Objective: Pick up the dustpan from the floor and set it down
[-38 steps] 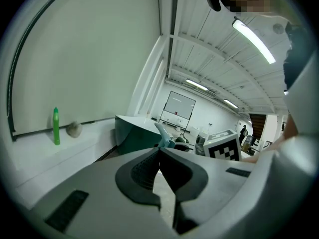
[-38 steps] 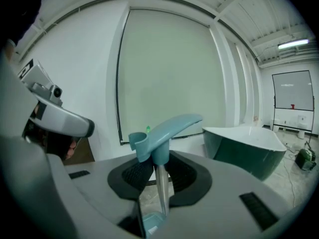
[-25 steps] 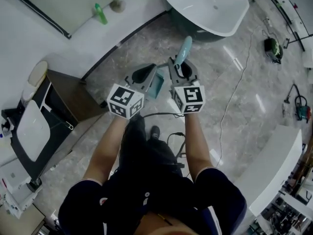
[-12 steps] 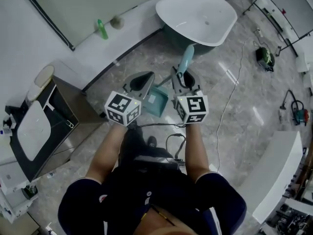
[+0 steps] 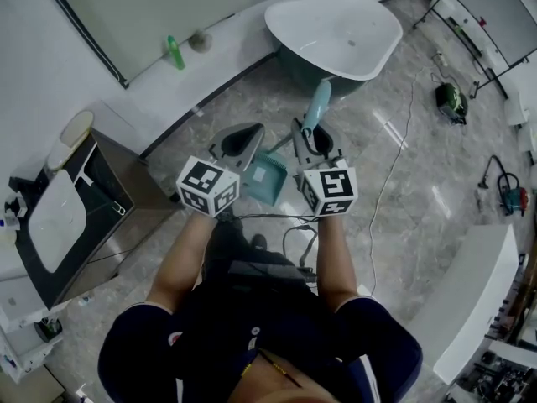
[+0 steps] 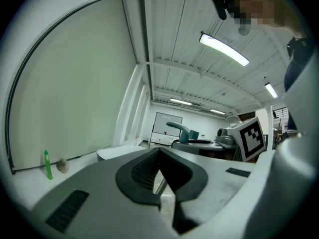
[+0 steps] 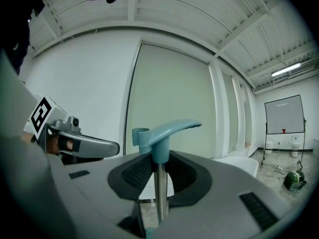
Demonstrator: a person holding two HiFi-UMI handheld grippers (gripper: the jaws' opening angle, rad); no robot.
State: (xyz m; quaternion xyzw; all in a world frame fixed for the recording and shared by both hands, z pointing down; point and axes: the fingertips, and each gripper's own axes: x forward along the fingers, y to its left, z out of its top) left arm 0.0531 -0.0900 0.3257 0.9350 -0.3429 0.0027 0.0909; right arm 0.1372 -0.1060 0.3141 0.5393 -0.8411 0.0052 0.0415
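The jaws of the right gripper (image 7: 159,166) clench the metal shaft (image 7: 159,193) of the teal dustpan (image 5: 268,179), just under its curved handle grip (image 7: 167,131). The left gripper (image 6: 159,153) has its jaws pressed together at the tips, with nothing between them. The dustpan hangs between both grippers above the marble floor (image 5: 243,91); its scoop seems just beside the left gripper, but contact is unclear.

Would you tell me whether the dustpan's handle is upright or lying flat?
Upright: the dustpan's metal shaft stands vertical in the shut right claw, teal grip on top.
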